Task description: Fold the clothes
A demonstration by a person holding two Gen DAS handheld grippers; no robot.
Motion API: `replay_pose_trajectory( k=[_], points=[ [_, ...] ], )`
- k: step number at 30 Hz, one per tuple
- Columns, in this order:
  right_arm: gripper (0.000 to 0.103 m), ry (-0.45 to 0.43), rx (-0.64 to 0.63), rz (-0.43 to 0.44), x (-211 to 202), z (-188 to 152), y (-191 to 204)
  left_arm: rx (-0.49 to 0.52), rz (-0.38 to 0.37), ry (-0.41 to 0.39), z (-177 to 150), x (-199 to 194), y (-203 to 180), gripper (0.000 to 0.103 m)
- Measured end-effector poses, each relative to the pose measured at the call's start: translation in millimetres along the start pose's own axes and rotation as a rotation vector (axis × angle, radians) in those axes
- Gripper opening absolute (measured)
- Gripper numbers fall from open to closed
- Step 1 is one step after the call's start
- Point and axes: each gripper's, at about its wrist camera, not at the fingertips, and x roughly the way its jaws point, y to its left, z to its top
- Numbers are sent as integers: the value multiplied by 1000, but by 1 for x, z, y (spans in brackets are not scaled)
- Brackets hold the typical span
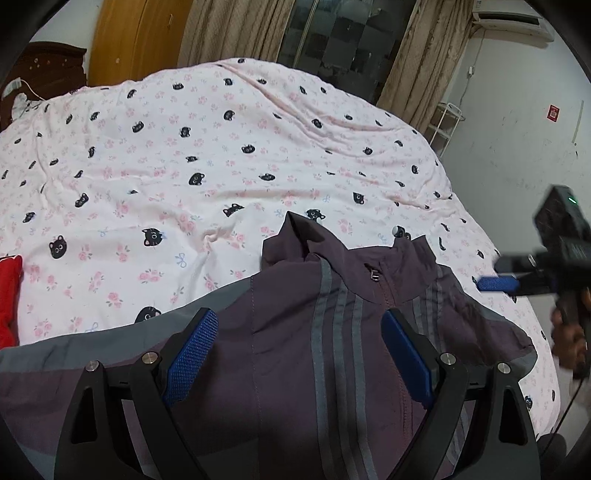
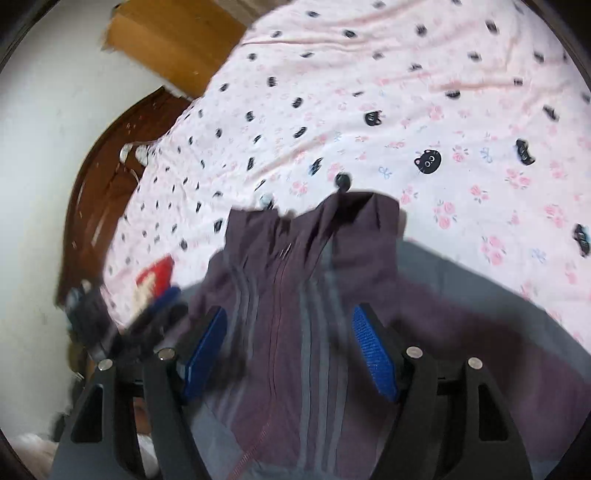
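Note:
A dark purple zip jacket (image 1: 295,350) with grey stripes and grey side panels lies on the bed, collar pointing away. My left gripper (image 1: 299,325) is open just above its chest, blue pads either side of the stripes. My right gripper (image 2: 290,332) is open over the same jacket (image 2: 295,295) near the zip; this view is blurred. The right gripper also shows in the left wrist view (image 1: 517,280) at the jacket's right shoulder. The left gripper shows blurred in the right wrist view (image 2: 159,306) at the left.
The bed sheet (image 1: 221,147) is pink with black cats and flowers. A red garment (image 1: 9,295) lies at the bed's left edge; it also shows in the right wrist view (image 2: 155,277). A dark wooden headboard (image 2: 99,206), curtains (image 1: 236,29) and a white wall (image 1: 517,129) surround the bed.

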Motion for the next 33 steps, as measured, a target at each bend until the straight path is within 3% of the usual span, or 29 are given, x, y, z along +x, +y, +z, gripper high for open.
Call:
replay_pose_trajectory(
  k=[4, 8, 11, 15, 20, 23, 26, 30, 33],
  points=[
    [73, 51, 175, 87, 13, 35, -36, -21, -36, 71, -3, 17, 2, 88],
    [74, 76, 253, 116, 16, 51, -49, 1, -57, 154, -10, 35, -5, 88],
    [74, 120, 281, 141, 14, 54, -48, 14, -126, 205, -14, 42, -14, 88],
    [74, 173, 221, 214, 4, 27, -18, 59, -261, 273, -22, 47, -35, 88],
    [74, 214, 130, 272, -26, -15, 25, 180, -334, 332, -43, 42, -70, 88],
    [74, 194, 82, 277, -57, -28, 45, 285, -351, 390, -68, 37, -91, 88],
    [77, 175, 35, 281, -87, -41, 66, 392, -322, 393, -87, 29, -104, 88],
    [83, 134, -12, 246, -116, -42, 77, 423, -306, 379, -92, 22, -107, 88],
    [83, 139, 2, 210, -107, -27, 60, 343, -354, 343, -76, 12, -96, 88]
  ],
)
